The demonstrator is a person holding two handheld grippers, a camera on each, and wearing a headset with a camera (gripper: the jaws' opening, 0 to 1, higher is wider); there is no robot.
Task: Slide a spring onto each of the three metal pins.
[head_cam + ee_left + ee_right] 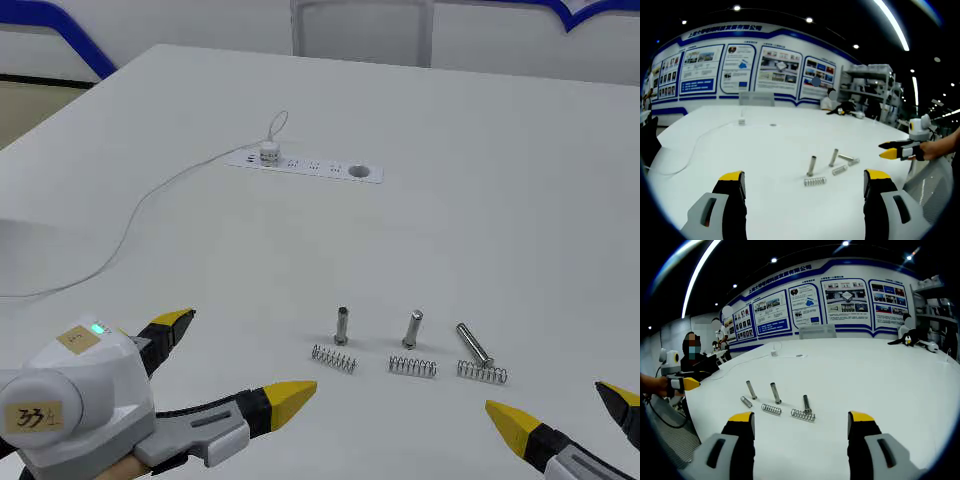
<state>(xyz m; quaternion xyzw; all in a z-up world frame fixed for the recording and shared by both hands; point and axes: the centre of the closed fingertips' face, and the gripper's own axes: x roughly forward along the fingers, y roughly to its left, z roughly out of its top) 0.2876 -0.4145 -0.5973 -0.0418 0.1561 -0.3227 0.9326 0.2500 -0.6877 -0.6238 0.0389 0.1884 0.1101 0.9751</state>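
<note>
Three short silver metal pins (412, 328) sit lower right of centre in the head view on the white tabletop (500, 230), a small coiled wire spring (412, 367) lying just below each. The left tool (240, 355) and the right tool (560, 405) gape wide, empty. The head view adds a white power strip (305, 165); the gripper views, blue-framed wall posters (850, 297).

Showroom-like lab, blue-trimmed wall display boards (850, 297), long white table (500, 250), storage shelves (867, 82), strip lights (892, 25)

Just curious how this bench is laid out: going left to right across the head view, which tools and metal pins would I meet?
left gripper → left pin → middle pin → right pin → right gripper
</note>
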